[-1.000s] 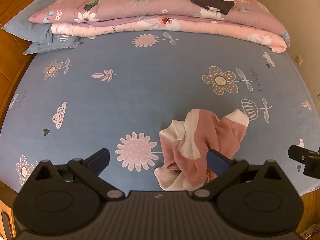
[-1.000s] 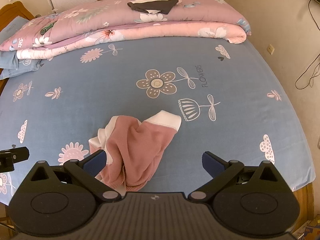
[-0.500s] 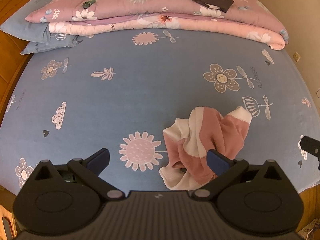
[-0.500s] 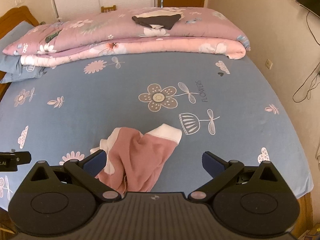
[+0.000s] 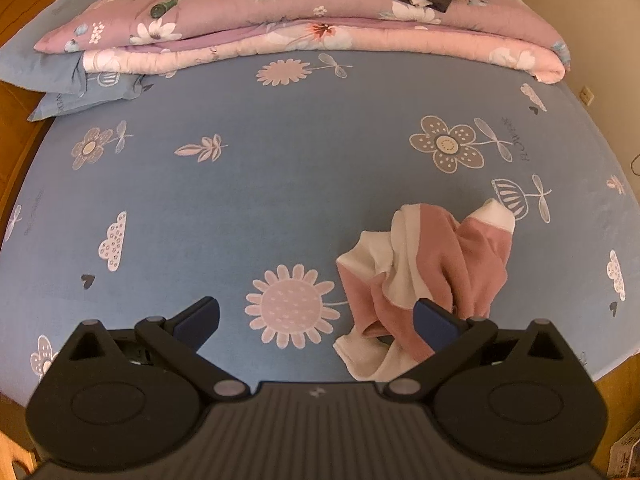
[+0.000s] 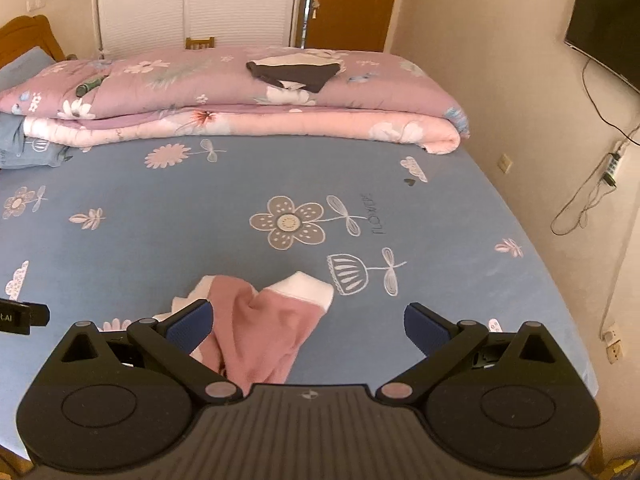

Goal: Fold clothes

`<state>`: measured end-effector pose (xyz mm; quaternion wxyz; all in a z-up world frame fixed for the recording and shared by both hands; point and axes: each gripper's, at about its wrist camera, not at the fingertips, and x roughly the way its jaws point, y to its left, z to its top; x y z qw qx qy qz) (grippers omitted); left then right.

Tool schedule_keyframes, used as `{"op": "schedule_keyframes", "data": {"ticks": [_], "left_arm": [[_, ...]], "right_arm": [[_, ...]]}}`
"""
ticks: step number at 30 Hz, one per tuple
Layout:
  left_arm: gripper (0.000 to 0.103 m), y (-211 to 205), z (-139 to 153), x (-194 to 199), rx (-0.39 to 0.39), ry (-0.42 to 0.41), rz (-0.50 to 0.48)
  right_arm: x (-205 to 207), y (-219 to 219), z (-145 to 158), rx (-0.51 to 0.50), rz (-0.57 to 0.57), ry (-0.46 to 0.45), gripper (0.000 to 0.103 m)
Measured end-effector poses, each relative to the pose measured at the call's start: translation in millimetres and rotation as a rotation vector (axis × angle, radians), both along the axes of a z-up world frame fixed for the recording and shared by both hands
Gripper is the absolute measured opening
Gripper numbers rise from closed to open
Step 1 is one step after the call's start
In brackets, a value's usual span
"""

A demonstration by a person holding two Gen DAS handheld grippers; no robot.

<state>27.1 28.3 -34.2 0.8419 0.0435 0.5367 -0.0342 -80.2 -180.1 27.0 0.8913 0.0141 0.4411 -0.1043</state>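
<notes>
The left black two-finger gripper (image 5: 316,318) has its blue-tipped fingers spread wide, holding nothing. The right black two-finger gripper (image 6: 307,322) is spread wide too.

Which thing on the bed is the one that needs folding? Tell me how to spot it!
Look at the big blue bed sheet with its flower prints, then at the near edge, far from the rolled pink quilt. There lies a crumpled pink and white garment. It is the only loose bundle on the sheet; the dark cloth lies up on the quilt.
</notes>
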Motion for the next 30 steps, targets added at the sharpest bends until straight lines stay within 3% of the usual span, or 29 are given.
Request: {"op": "schedule_keyframes", "data": {"ticks": [4, 7, 12, 22, 29, 30], "left_arm": [[0.102, -1, -5, -1, 0.014, -0.011, 0.004], [0.102, 5, -9, -2, -0.019, -0.019, 0.059], [0.102, 14, -12, -5, -0.056, -0.027, 0.167], [0.102, 17, -17, -18, -0.064, -0.075, 0.266], [0.102, 38, -21, -48, -0.059, -0.195, 0.376], [0.102, 41, -26, -51, -0.045, -0.189, 0.381]], "right_arm": [[1, -12, -6, 0.023, -0.023, 0.043, 0.103], [8, -14, -16, 0.004, 0.010, 0.079, 0.103], [27, -16, -47, 0.049, 0.144, 0.154, 0.102], [53, -8, -107, 0.148, 0.359, 0.236, 0.099], [63, 42, -148, 0.174, 0.649, 0.282, 0.084], [63, 54, -154, 0.170, 0.691, 0.291, 0.077]]}}
